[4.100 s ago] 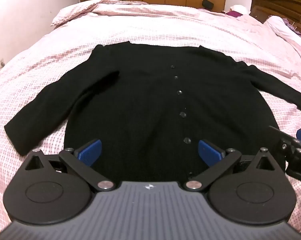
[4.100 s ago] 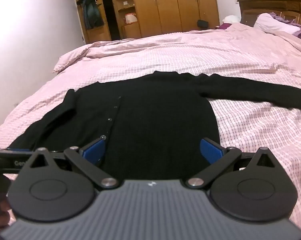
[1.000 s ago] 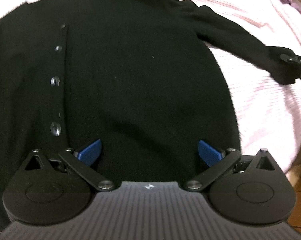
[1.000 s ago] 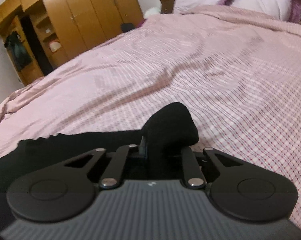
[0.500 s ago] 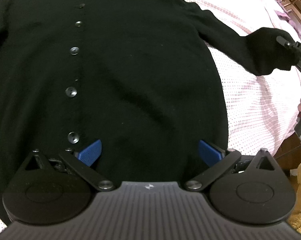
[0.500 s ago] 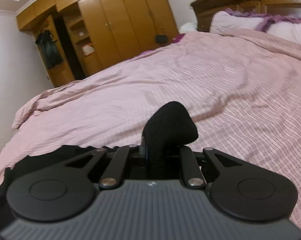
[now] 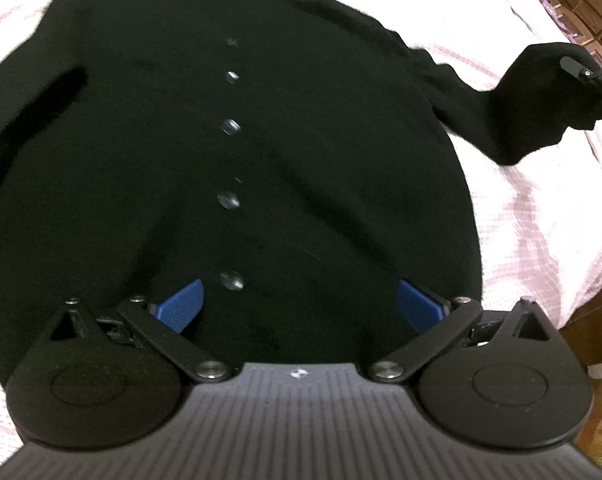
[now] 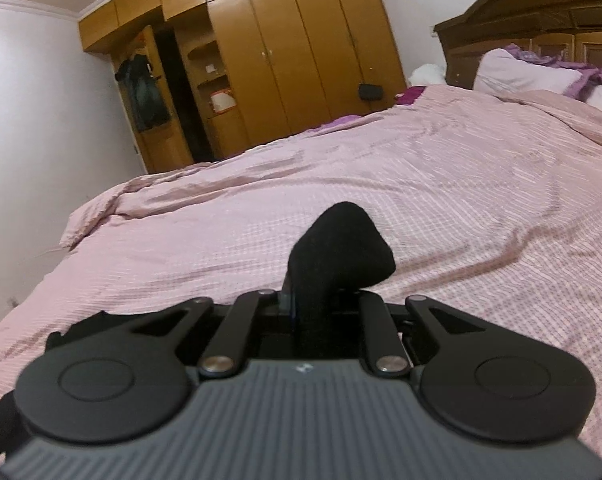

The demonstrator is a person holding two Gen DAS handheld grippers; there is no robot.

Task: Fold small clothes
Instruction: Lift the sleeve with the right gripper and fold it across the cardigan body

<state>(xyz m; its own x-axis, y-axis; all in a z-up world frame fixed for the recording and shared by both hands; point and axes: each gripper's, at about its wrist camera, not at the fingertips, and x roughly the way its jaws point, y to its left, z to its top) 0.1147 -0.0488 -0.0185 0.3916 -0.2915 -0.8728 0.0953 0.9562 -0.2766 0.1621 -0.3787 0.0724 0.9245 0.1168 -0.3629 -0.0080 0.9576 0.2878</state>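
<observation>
A black buttoned cardigan [image 7: 285,152] lies flat on the pink checked bedspread [image 7: 533,224], front up. My left gripper [image 7: 301,304] is open and hovers just above the hem, near the lowest button [image 7: 231,280]. My right gripper [image 8: 301,300] is shut on the cuff of the cardigan's right sleeve [image 8: 341,248] and holds it above the bed. In the left wrist view the lifted sleeve end [image 7: 541,100] hangs from the right gripper at the far right. The left sleeve [image 7: 25,104] lies beside the body.
The bedspread [image 8: 421,200] stretches far ahead of the right gripper. Pillows [image 8: 525,76] and a dark wooden headboard [image 8: 541,20] stand at the right. Wooden wardrobes [image 8: 301,48] line the far wall. The bed edge and floor [image 7: 589,320] show at the lower right.
My right gripper has closed on the right sleeve cuff and lifted it higher off the bed. My left gripper has shifted left over the hem, bringing the button line to centre.
</observation>
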